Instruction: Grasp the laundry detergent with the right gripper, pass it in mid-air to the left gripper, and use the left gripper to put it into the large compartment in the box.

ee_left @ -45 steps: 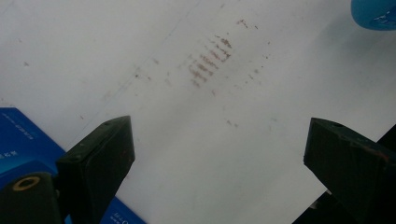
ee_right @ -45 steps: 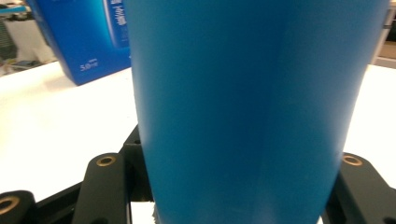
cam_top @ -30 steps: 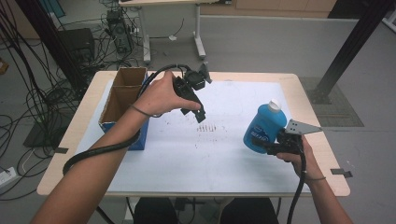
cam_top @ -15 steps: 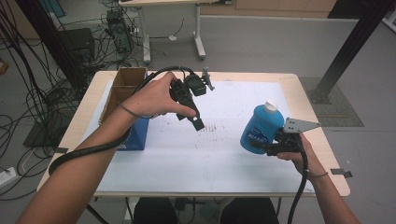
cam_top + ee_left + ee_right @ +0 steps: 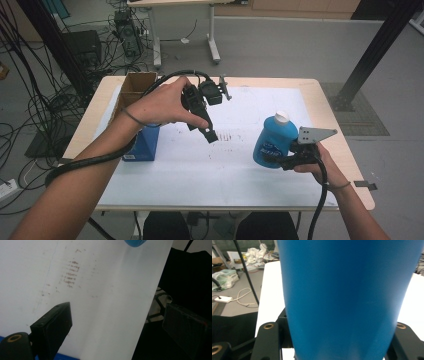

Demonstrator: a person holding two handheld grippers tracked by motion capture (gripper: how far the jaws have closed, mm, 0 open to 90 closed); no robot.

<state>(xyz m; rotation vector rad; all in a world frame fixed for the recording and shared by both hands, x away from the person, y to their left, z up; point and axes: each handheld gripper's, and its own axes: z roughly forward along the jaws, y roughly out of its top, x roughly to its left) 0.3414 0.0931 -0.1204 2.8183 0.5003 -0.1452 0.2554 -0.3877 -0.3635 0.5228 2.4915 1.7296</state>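
While clamped on blue bottle [image 5: 274, 141], right gripper [image 5: 280, 159] at right side of table [image 5: 325, 100]; bottle upright, white cap [image 5: 282, 116] on, base seemingly just clear of white sheet [image 5: 200, 165], though contact cannot be ruled out. In right gripper view, bottle body [image 5: 347, 297] wedged between both jaws. Left gripper [image 5: 202, 129] raised over sheet centre, jaws spread wide, nothing between them; smudged brown marks [image 5: 71, 273] on sheet below. Cardboard box [image 5: 134, 95] at left edge, well apart from bottle.

Judged progress: pick-up of bottle done, grip secure. Left: transfer to destination, likely box or second gripper; cap untouched. Destination not determinable from the frames.
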